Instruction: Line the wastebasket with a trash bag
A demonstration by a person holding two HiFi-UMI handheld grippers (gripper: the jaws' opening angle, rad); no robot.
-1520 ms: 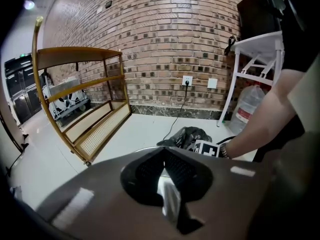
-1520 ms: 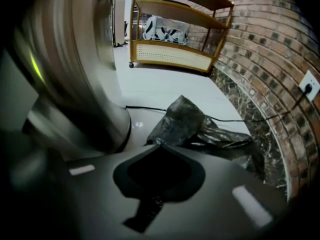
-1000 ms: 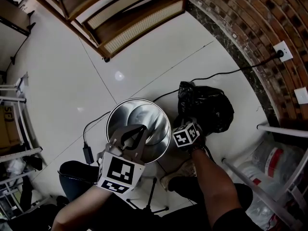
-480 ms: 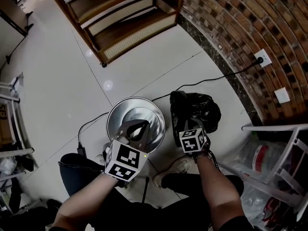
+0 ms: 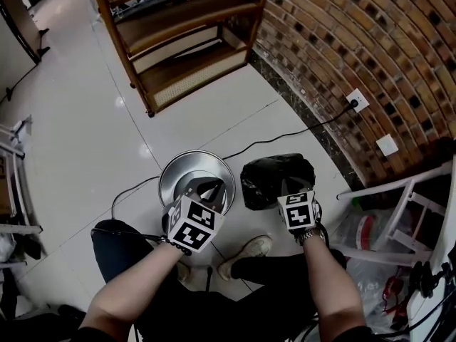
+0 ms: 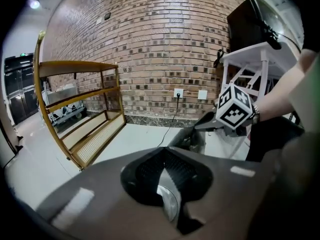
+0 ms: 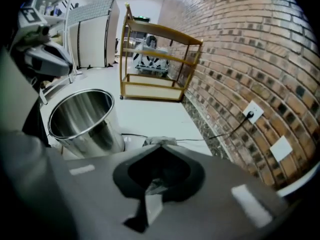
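- Pressed together with nothing inside: left gripper, over the near edge of the shiny wastebasket, middle of the head view.
- Pinching a thin bit of the black trash bag, it seems: right gripper, jaws squeezed tight.
- Bunched up just right of the wastebasket, a small gap between them: the trash bag.

wastebasket on the floor, trash bag just right of it, shelf unit behind, brick wall at right, cable from wall socket behind the bag
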